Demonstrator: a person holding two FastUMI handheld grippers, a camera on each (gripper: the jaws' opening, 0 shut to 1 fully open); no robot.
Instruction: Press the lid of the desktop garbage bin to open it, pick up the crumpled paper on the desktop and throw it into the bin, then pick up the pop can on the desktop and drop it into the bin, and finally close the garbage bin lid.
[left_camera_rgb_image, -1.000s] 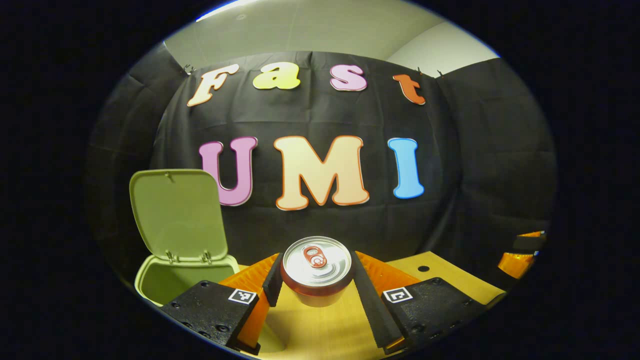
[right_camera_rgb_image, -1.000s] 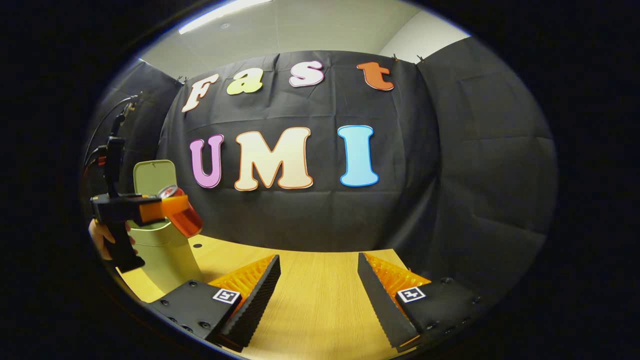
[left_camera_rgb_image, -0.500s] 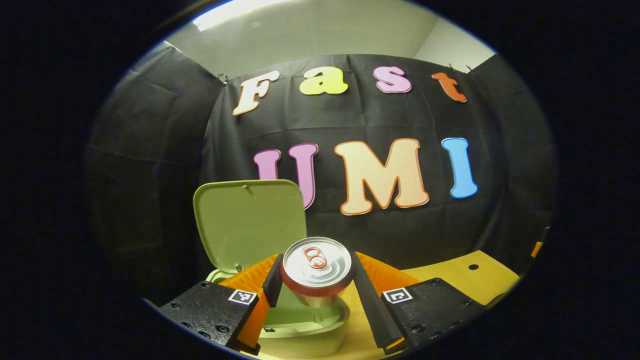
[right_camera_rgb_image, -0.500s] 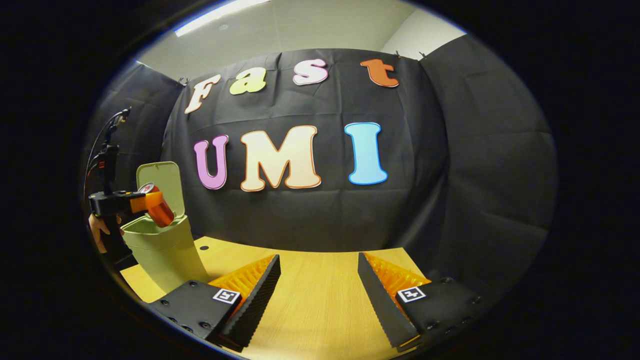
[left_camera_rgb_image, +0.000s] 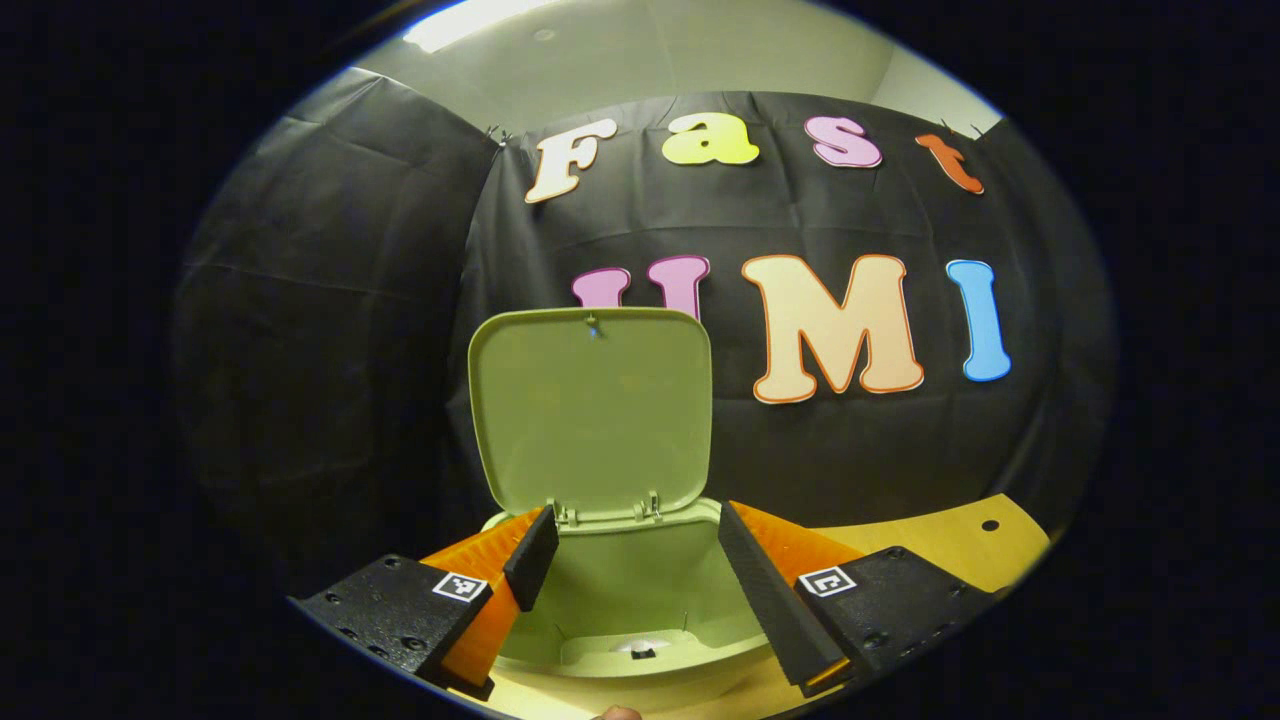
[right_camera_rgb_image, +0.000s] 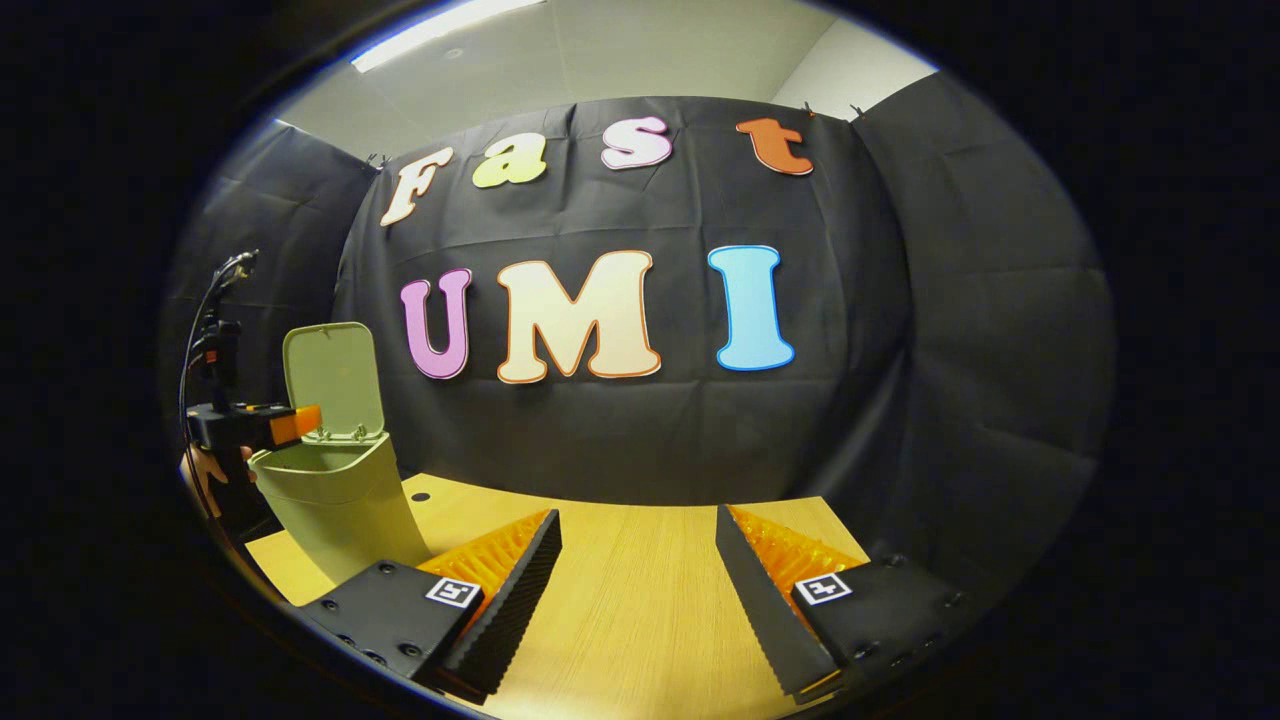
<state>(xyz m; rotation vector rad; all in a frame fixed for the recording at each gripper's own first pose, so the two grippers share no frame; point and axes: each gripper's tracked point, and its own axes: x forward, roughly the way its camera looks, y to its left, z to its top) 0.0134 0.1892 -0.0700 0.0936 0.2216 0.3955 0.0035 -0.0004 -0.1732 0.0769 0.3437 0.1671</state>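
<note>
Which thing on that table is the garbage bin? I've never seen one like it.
Start at the wooden table before the black cloth wall. At its far left corner stands the garbage bin, pale green and flaring upward. Its hinged lid stands upright, leaving the bin open, and the left hand-held gripper is at its rim.

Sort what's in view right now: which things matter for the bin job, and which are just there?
Job:
garbage bin
lid, standing open
pop can's top inside the bin
left gripper, open above the bin
right gripper, open

Just there:
table
hole in the tabletop

Pale green bin (left_camera_rgb_image: 640, 600), light wooden desktop (right_camera_rgb_image: 640, 600)
</note>
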